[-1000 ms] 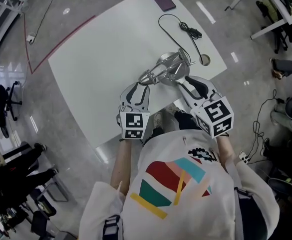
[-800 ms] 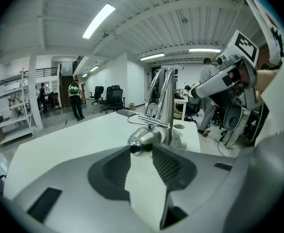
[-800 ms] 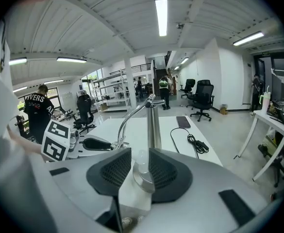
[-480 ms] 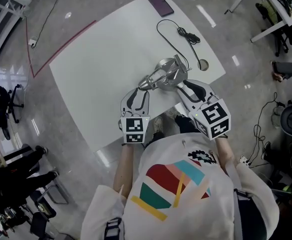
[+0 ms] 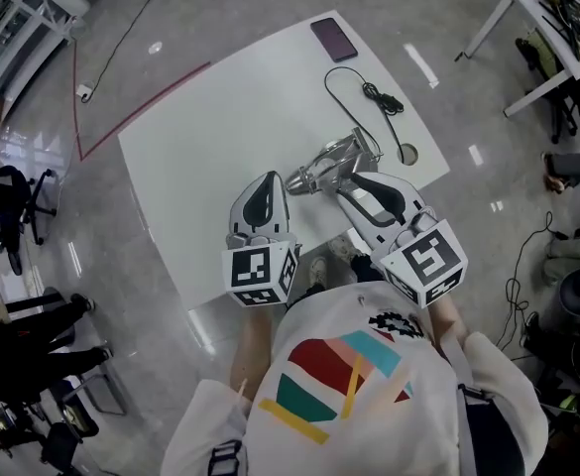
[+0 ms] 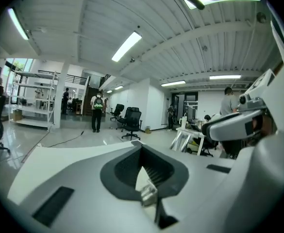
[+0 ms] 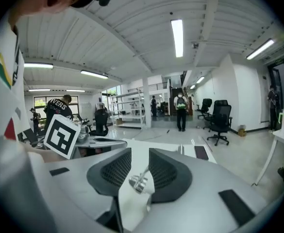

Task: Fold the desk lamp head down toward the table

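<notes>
The silver desk lamp (image 5: 331, 160) lies folded low on the white table (image 5: 210, 127) near its front edge, and its black cord (image 5: 367, 79) runs off toward the back. Both grippers hang above it. My left gripper (image 5: 267, 179) is just left of the lamp head, shut with nothing between its jaws. Beneath the closed jaws of the left gripper (image 6: 141, 148), a bit of the lamp (image 6: 149, 194) shows. My right gripper (image 5: 355, 179) hovers over the lamp's near side. The right gripper (image 7: 140, 153) holds a narrow gap, through which the lamp (image 7: 138, 182) is seen lower down, untouched.
A dark phone (image 5: 334, 39) lies at the table's far corner. A round cable hole (image 5: 406, 153) sits by the right edge. Office chairs (image 5: 12, 216) stand at the left and another desk (image 5: 552, 28) at the far right. A red line (image 5: 141, 102) marks the floor.
Both grippers have risen off the lamp toward the camera. The left gripper's jaws, open beside the lamp head before, have shut empty. The lamp lies where it was.
</notes>
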`<action>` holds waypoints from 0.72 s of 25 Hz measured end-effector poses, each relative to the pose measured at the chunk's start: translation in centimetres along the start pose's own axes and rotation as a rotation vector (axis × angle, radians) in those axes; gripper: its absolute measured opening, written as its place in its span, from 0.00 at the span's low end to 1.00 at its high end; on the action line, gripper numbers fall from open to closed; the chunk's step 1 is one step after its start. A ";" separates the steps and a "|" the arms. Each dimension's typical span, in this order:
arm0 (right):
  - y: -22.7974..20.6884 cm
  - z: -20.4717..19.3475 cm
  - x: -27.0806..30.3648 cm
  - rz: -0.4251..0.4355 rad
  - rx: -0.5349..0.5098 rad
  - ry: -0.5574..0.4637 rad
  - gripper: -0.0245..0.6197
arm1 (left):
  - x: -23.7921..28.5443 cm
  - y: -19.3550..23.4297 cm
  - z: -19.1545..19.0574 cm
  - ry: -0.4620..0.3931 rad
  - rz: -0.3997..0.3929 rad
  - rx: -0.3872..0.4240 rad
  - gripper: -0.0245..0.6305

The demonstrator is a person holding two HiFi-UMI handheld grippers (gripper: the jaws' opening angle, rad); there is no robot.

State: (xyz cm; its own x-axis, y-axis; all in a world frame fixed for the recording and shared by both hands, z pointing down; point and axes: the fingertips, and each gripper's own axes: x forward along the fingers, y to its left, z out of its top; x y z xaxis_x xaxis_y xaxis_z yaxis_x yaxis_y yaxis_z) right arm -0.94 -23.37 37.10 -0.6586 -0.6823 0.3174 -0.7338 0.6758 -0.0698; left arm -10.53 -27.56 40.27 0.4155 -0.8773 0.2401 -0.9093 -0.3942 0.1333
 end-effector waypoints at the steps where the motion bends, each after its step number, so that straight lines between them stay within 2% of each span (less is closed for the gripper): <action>1: 0.4 1.5 -0.2 0.009 -0.011 -0.045 0.22 | -0.3 0.0 1.5 -0.028 0.003 -0.021 0.10; 4: 1.2 5.4 -0.6 0.036 -0.019 -0.169 0.22 | -1.5 -0.5 5.6 -0.111 0.004 -0.047 0.10; 7: 1.4 7.4 -0.5 0.038 -0.019 -0.236 0.22 | -2.6 -1.6 8.9 -0.171 -0.001 -0.015 0.10; 12: 1.9 7.9 -0.7 0.005 -0.072 -0.245 0.20 | -3.9 -3.5 11.5 -0.215 -0.001 0.030 0.10; 18: 1.7 7.2 -1.9 0.004 -0.018 -0.254 0.19 | -5.0 -5.4 11.7 -0.220 -0.022 0.029 0.10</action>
State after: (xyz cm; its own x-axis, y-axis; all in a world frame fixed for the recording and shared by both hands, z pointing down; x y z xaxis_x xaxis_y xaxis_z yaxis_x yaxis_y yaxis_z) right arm -2.12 -22.94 29.56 -0.6840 -0.7262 0.0688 -0.7294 0.6820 -0.0534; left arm -7.92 -24.26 27.09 0.4233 -0.9057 0.0214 -0.9017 -0.4189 0.1073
